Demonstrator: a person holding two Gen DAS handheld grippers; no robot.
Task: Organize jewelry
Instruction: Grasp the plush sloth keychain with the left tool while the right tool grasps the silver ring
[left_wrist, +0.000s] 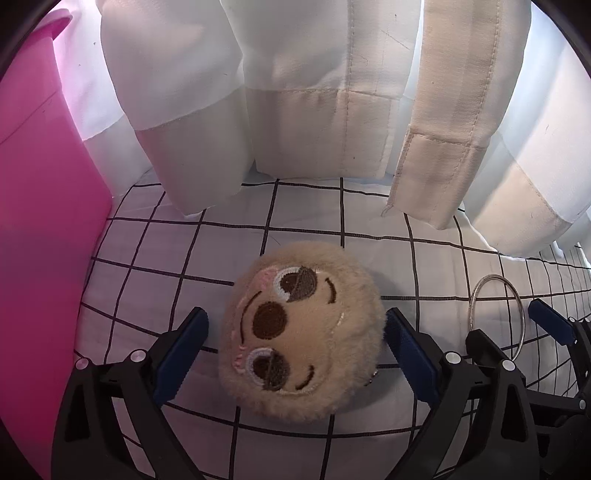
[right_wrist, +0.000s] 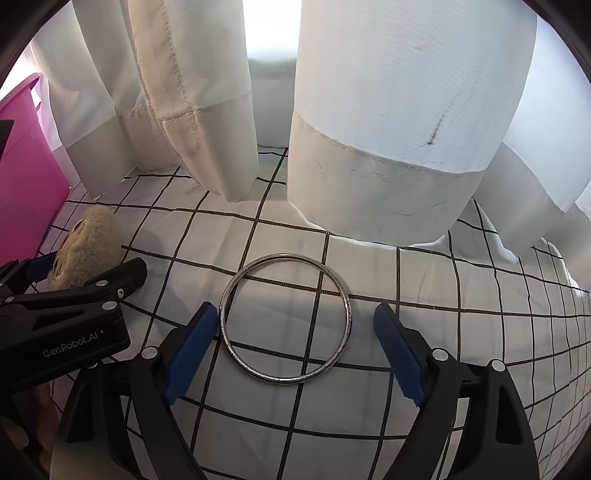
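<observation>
Claws both gape wide: left claw (left_wrist: 295, 354) straddles plush toy (left_wrist: 301, 332), right claw (right_wrist: 295, 354) flanks bangle (right_wrist: 285, 319).

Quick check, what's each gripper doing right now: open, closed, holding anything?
Left gripper: open, holding nothing, fingers either side of the plush toy.
Right gripper: open, holding nothing, fingers either side of the silver bangle lying on the checked cloth.

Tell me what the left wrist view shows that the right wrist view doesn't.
Only the left wrist view shows the plush's embroidered face full on, sitting between the open left gripper.

Only the right wrist view shows the whole bangle lying flat between the open right gripper.

Both show the pink bin, the curtains and the grid cloth.
</observation>
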